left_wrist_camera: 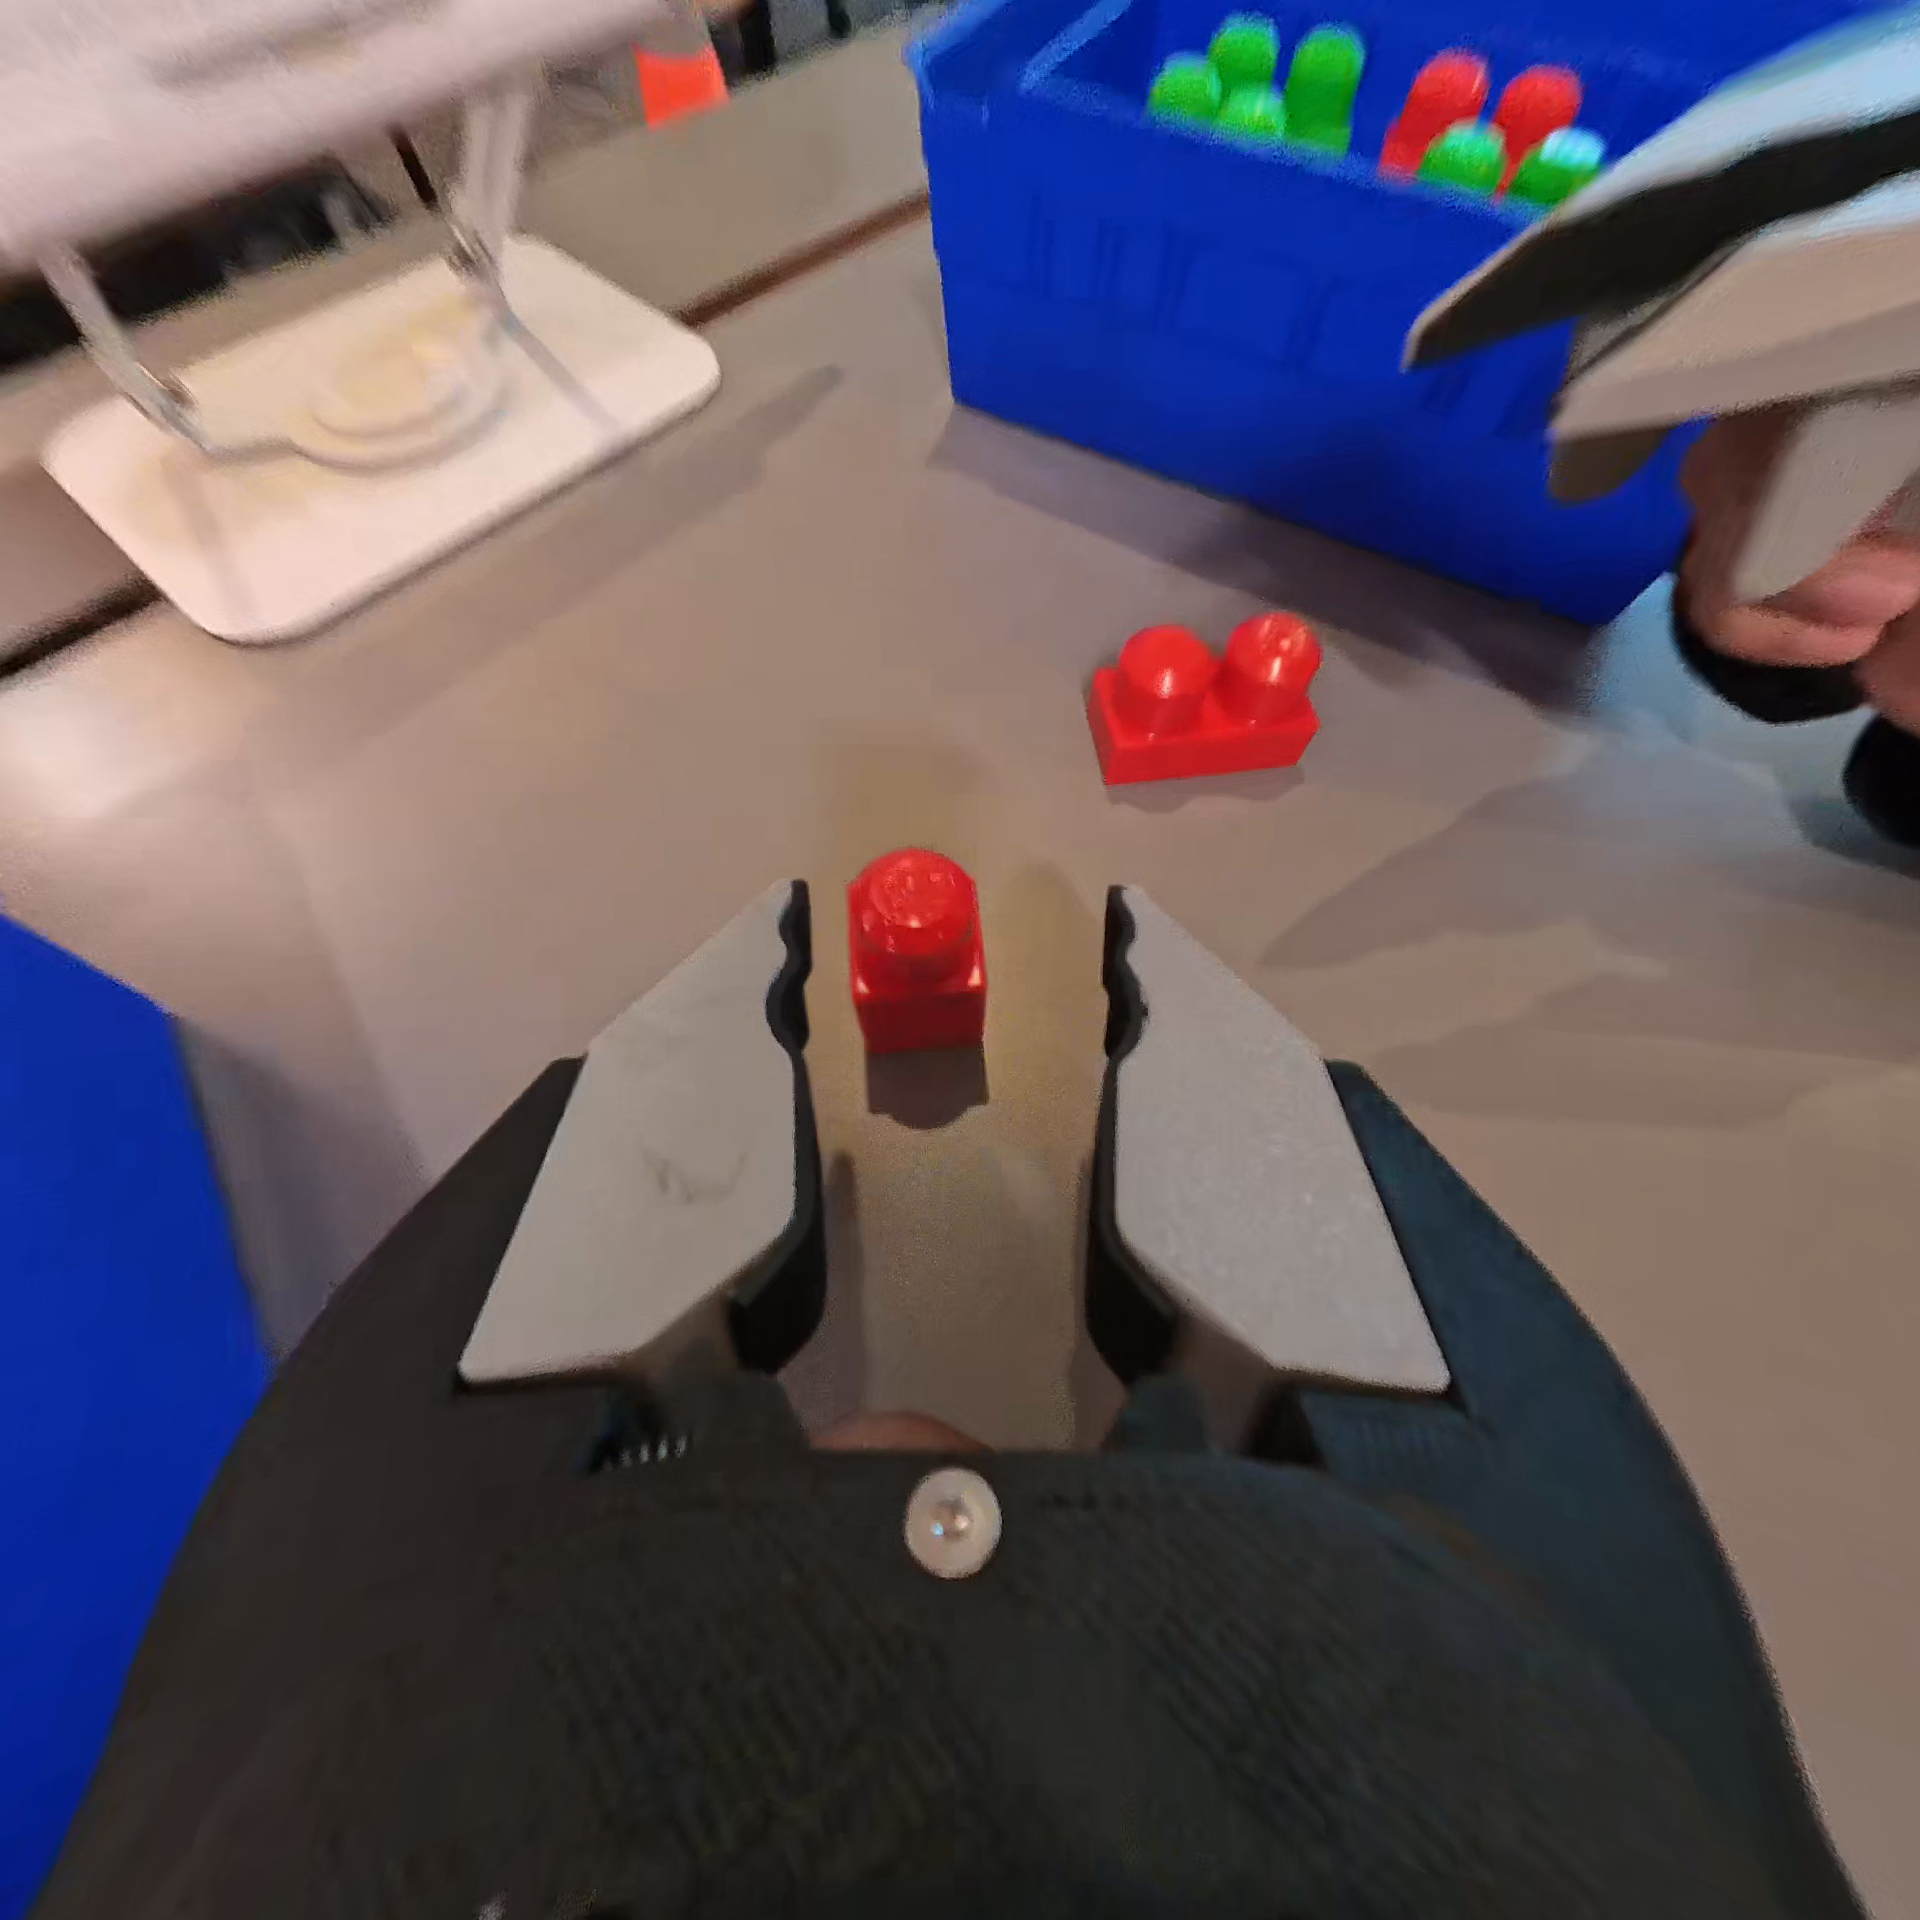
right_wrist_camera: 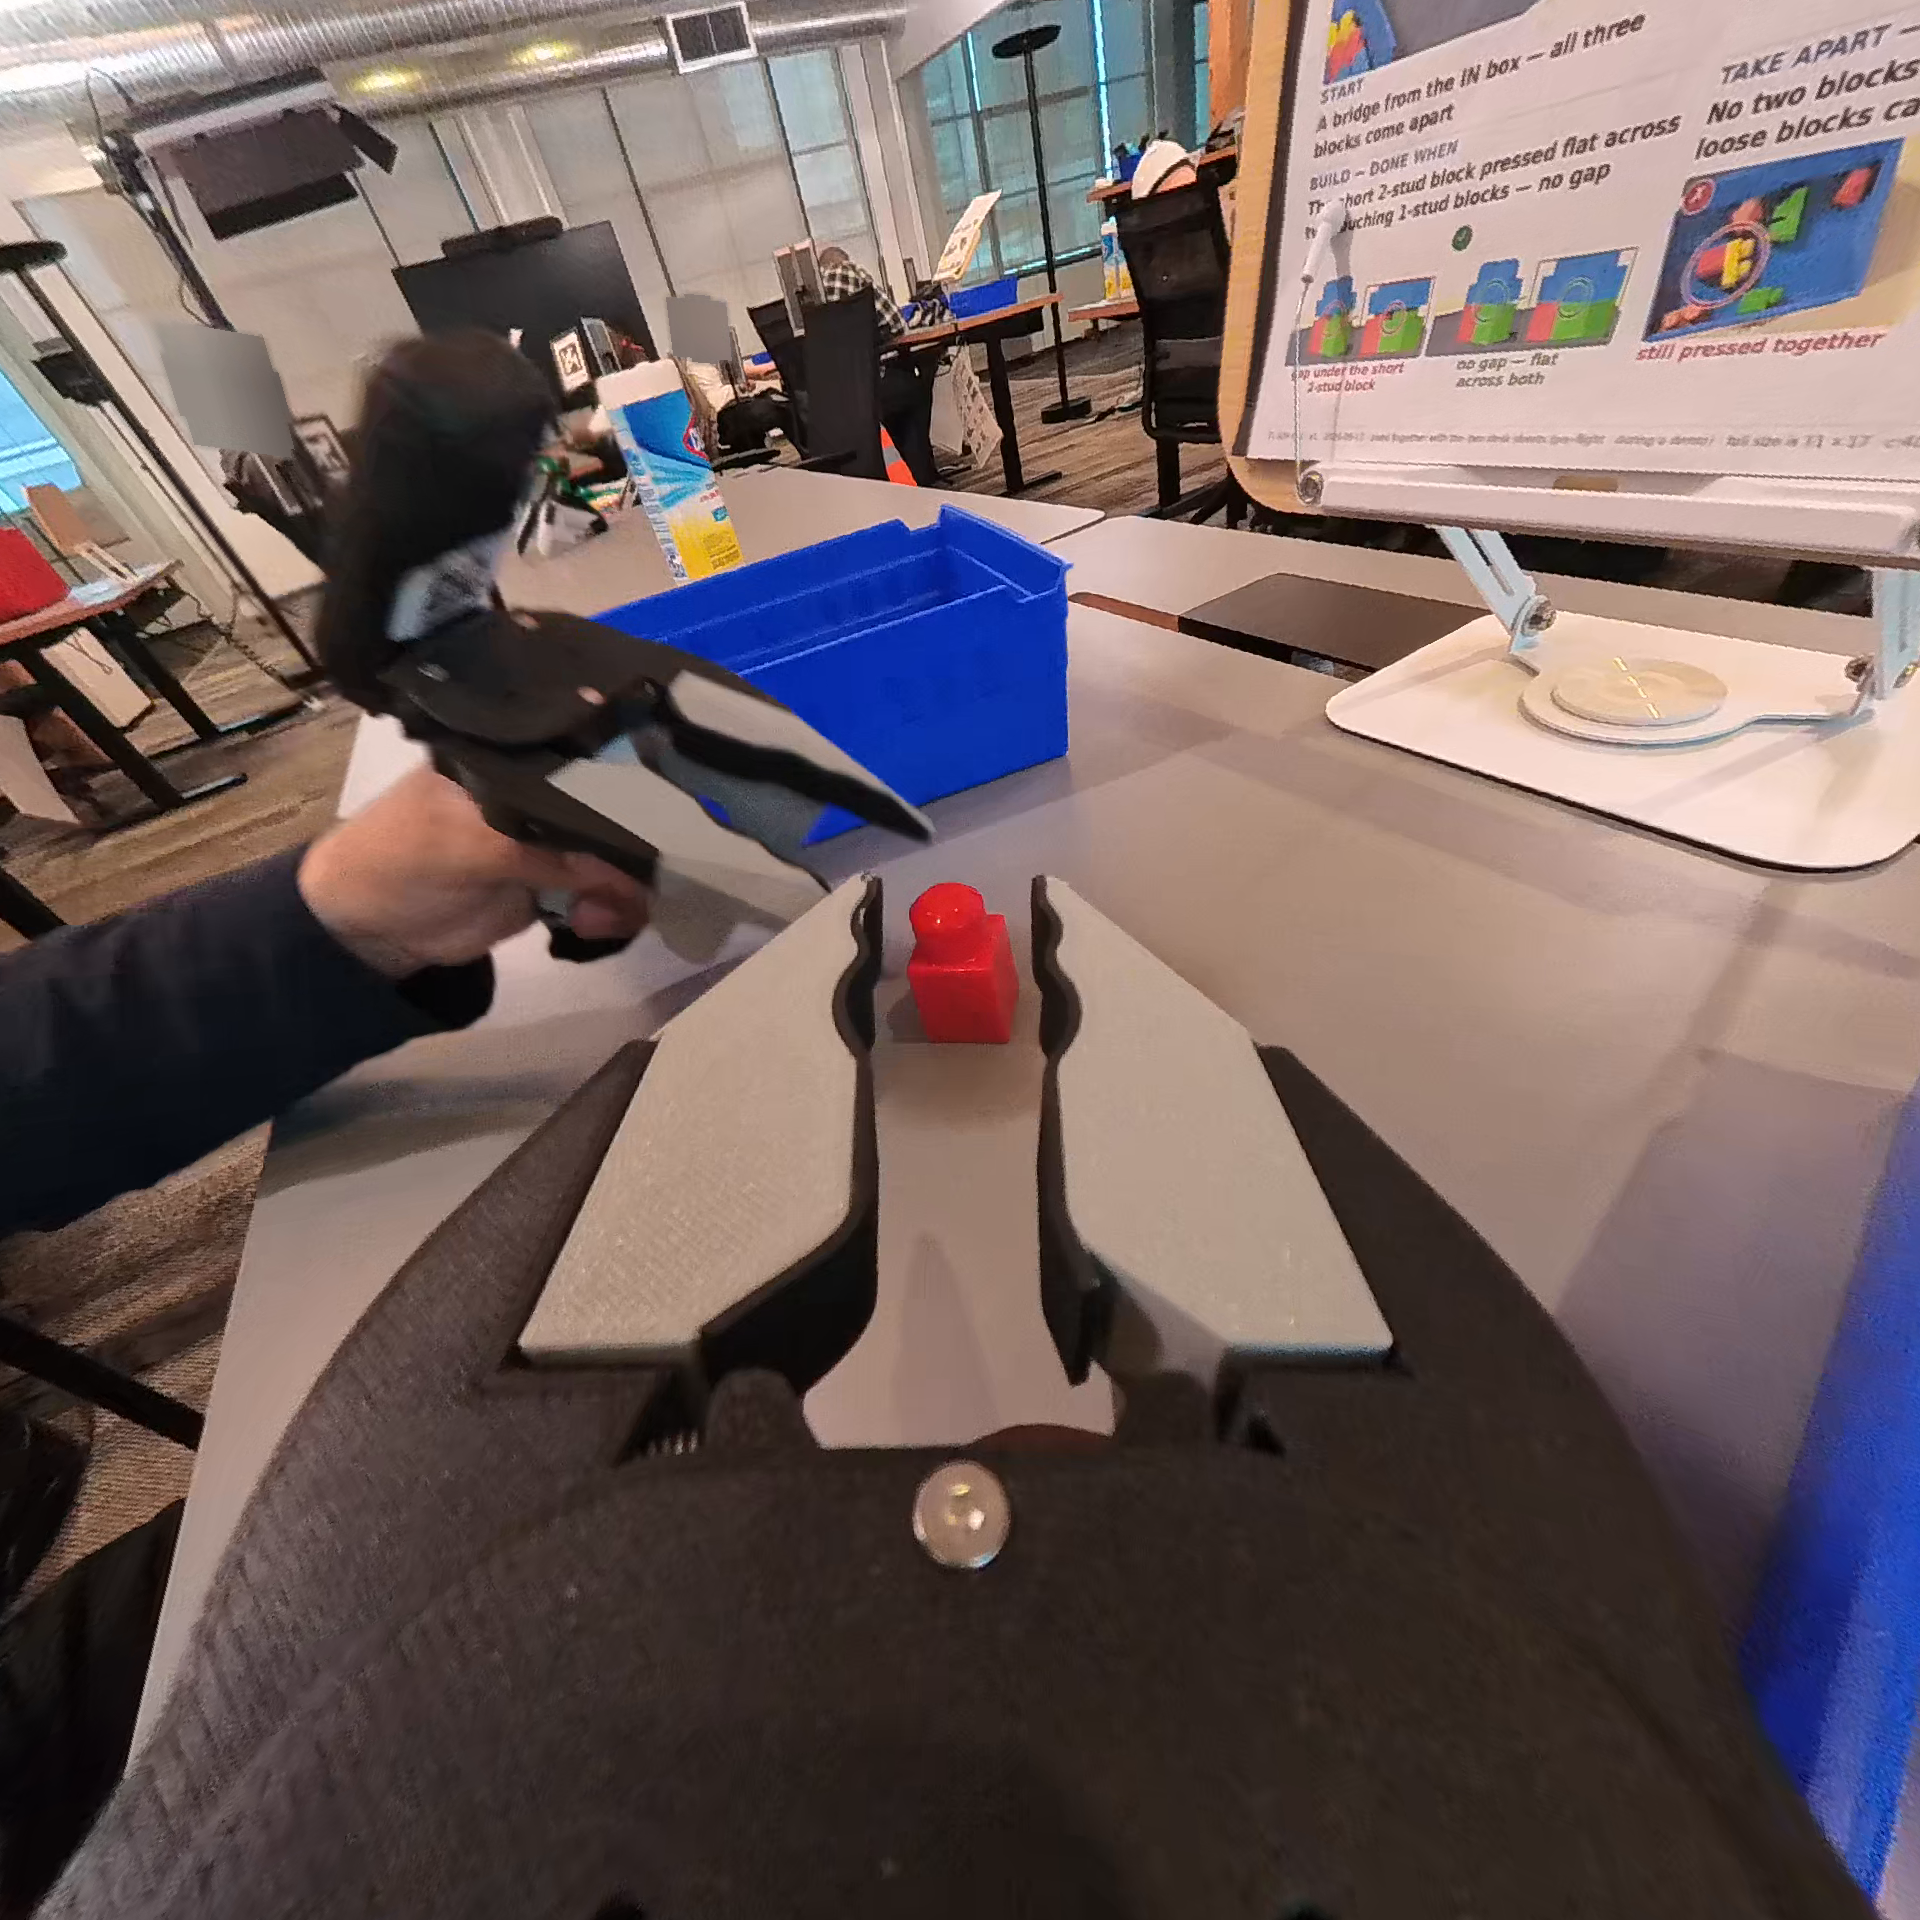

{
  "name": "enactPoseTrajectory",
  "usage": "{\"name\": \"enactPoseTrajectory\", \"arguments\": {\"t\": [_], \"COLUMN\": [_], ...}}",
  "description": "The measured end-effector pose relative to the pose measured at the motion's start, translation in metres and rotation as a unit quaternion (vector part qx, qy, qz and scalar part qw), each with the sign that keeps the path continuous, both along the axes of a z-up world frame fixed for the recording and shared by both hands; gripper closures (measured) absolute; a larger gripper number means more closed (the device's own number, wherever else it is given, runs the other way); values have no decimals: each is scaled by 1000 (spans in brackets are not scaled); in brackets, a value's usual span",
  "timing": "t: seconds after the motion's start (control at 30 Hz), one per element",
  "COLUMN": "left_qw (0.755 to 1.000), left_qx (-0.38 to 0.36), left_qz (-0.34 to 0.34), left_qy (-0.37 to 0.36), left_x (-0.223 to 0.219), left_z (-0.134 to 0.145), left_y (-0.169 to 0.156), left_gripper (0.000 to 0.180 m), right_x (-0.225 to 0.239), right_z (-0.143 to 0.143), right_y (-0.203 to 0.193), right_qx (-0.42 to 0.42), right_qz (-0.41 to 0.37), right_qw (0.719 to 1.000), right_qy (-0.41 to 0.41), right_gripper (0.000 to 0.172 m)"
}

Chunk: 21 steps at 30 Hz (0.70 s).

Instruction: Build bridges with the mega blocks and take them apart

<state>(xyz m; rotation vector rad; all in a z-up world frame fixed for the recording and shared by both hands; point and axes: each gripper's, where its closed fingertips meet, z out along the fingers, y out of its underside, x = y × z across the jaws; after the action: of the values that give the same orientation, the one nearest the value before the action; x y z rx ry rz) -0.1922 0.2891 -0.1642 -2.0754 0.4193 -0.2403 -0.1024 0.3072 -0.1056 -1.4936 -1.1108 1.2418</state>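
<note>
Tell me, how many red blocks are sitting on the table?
2: a one-stud red block between the left gripper's open fingers, untouched, and a two-stud red block near the blue bin. Others may be hidden.

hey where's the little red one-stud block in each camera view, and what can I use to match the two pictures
Left wrist view: the one-stud block stands on the table, centre, between the left gripper's open fingers.
Right wrist view: it stands centre, between the right gripper's fingers, untouched.
Shared landmark: the white stand base.
</note>
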Motion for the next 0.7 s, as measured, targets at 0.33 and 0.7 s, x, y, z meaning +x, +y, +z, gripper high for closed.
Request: {"name": "enactPoseTrajectory", "arguments": {"t": [0.33, 0.7], "left_qw": [979, 983], "left_qx": [19, -130], "left_qz": [194, -14], "left_qy": [64, 127], "left_x": [-186, -271], "left_z": [89, 13], "left_y": [-30, -40], "left_gripper": [107, 128], "right_x": [-3, -7], "right_z": [0, -11], "right_y": [-5, -4], "right_qx": [7, -16], "right_qz": [4, 15], "right_qw": [1000, 1000], "right_qy": [-1, -12], "right_gripper": [147, 147]}}
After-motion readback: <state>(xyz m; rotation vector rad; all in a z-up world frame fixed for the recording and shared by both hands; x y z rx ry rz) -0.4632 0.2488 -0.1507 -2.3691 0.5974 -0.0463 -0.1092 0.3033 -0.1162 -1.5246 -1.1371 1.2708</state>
